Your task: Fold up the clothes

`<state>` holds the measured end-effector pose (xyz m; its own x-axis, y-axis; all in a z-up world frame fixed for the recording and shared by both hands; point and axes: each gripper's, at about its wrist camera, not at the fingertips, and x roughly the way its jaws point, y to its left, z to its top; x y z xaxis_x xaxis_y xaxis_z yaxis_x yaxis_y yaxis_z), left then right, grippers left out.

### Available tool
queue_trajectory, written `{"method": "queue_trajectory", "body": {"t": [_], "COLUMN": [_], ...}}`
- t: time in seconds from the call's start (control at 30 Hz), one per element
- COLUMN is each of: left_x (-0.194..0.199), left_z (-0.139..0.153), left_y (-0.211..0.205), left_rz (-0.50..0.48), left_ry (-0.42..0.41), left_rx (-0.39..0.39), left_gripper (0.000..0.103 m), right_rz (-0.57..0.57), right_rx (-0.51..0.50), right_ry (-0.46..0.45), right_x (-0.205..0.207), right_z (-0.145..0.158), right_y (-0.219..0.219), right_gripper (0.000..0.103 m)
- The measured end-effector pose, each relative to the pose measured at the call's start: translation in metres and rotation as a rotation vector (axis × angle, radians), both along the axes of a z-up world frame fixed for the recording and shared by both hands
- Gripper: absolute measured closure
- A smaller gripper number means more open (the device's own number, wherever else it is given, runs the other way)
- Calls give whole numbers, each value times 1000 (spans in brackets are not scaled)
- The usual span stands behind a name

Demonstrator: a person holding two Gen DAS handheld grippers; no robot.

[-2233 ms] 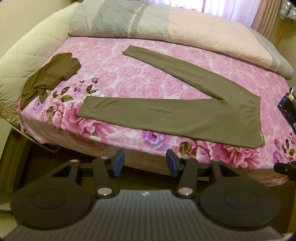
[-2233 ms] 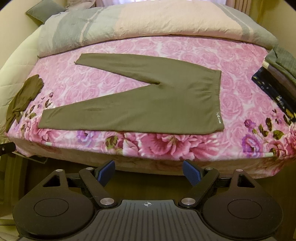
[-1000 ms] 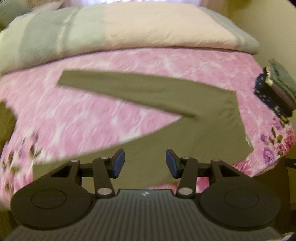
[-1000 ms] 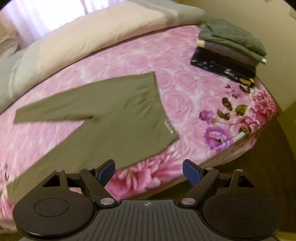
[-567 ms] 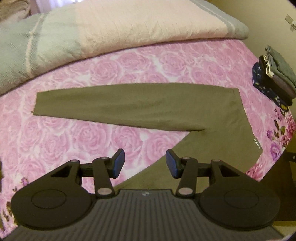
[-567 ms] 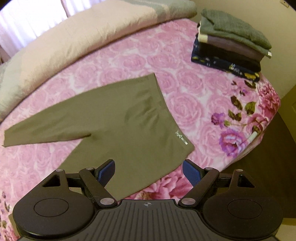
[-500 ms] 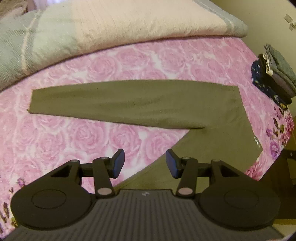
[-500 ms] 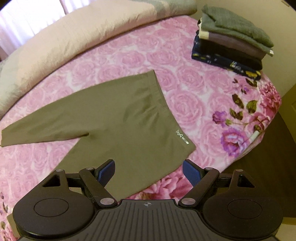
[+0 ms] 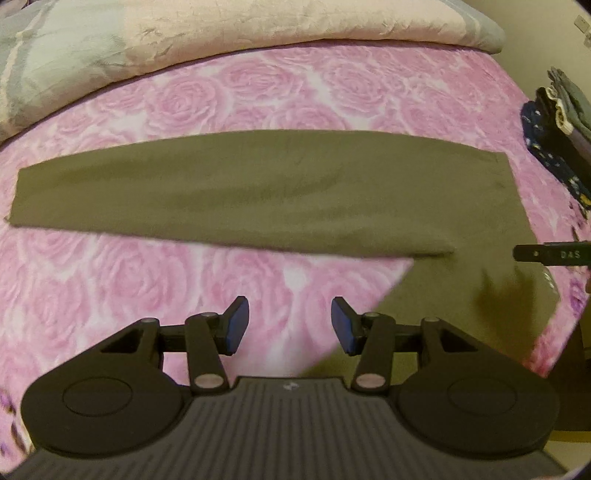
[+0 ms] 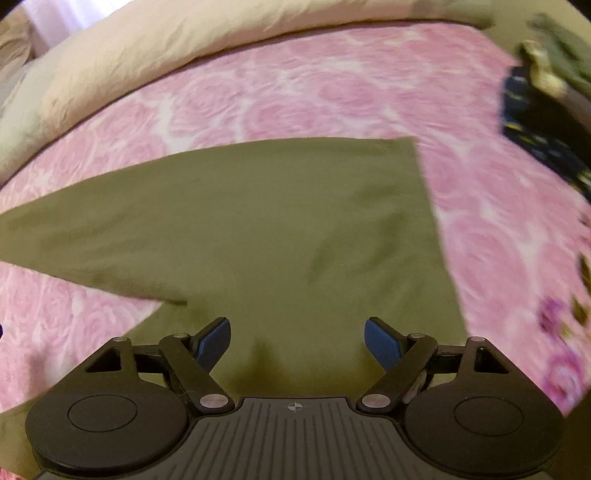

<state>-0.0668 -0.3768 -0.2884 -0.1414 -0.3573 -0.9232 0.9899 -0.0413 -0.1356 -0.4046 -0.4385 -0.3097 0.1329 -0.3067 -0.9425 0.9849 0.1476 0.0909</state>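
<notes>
Olive-green leggings (image 9: 258, 192) lie flat on the pink rose bedspread (image 9: 280, 85), legs spread in a V, waistband to the right. My left gripper (image 9: 290, 325) is open and empty, low over the bedspread in the gap between the two legs, the near leg passing under its right finger. My right gripper (image 10: 297, 345) is open and empty, low over the hip part of the leggings (image 10: 280, 229), near the crotch. The tip of the right gripper shows at the right edge of the left wrist view (image 9: 550, 254).
A rolled pale pink and grey duvet (image 9: 221, 33) lies along the far side of the bed. A stack of folded clothes (image 10: 546, 96) sits at the right end of the bed, also in the left wrist view (image 9: 561, 129).
Both grippers have moved forward from the bedside and down toward the leggings. The garment has not moved. Both grippers stayed open.
</notes>
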Motion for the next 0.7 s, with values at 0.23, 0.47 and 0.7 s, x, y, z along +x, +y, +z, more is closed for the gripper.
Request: {"method": "queue_trajectory", "body": {"t": [0.23, 0.47, 0.7], "left_x": [-7, 5, 37], "left_z": [-54, -77, -91], "left_y": [-71, -141, -187], "left_rz": [-152, -306, -470], "left_ry": [-28, -79, -125], "left_rx": [-99, -220, -241], "left_gripper": [59, 59, 59], "right_rz": [214, 482, 724], "right_rx": [-82, -167, -102], "right_ry": [-18, -16, -17], "right_x": [5, 23, 28], "right_z": [-40, -53, -65], "right_y": [-86, -156, -188], "right_gripper": [20, 20, 33]}}
